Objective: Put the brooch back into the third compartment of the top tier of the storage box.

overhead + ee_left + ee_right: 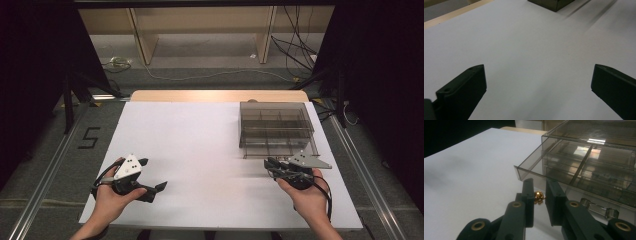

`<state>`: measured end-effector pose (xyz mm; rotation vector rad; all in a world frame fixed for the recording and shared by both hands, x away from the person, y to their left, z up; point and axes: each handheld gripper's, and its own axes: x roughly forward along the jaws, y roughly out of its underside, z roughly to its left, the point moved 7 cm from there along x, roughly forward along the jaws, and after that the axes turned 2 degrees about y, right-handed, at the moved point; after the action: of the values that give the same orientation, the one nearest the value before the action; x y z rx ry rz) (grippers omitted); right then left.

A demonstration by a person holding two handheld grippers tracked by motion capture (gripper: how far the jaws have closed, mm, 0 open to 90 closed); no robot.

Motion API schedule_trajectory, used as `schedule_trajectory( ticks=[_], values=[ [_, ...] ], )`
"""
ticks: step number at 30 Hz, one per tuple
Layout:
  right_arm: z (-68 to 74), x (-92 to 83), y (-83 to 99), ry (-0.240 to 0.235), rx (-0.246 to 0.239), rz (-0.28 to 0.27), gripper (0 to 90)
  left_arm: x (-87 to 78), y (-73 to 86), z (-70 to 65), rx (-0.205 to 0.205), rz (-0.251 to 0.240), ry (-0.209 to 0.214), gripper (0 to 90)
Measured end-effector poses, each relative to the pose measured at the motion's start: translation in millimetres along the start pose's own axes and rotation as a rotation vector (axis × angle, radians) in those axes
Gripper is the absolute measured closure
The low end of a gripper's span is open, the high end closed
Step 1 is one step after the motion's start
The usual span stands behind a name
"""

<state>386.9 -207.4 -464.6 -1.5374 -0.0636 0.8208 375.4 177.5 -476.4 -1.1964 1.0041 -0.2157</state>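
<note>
I have the right gripper point(539, 195) at the front of the clear plastic organizer box point(276, 125), which sits on the far right part of the white desk point(200, 150). Its fingers point(527, 195) are drawn narrow around a small gold knob point(539, 196), which looks to be the pull of the box's drawer point(531, 171). The knob sits between the pads; I judge they are pinching it, though I cannot confirm contact on both sides.

From the right gripper view the drawer front already stands a little proud of the box body, so I'd say the opening is begun but far from finished. The dividers inside look bare as far as I can see through the tinted plastic.

My left gripper point(150, 175) rests low over the near left part of the desk, well apart from the box, with its fingers point(464, 85) spread wide and nothing between them.

What is left, by my reckoning: draw the knob toward me to slide the drawer further out, keeping the pull straight so the box does not skid on the smooth sheet.
</note>
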Motion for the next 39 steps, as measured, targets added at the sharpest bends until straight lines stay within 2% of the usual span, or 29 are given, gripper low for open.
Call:
schedule_trajectory(
  ticks=[39],
  values=[
    [-13.6, -7.7, -7.5, 0.054, 0.013, -0.038, 78.6, 0.1, -0.1, -0.4, 0.001, 0.0, 0.002, 0.0]
  ],
)
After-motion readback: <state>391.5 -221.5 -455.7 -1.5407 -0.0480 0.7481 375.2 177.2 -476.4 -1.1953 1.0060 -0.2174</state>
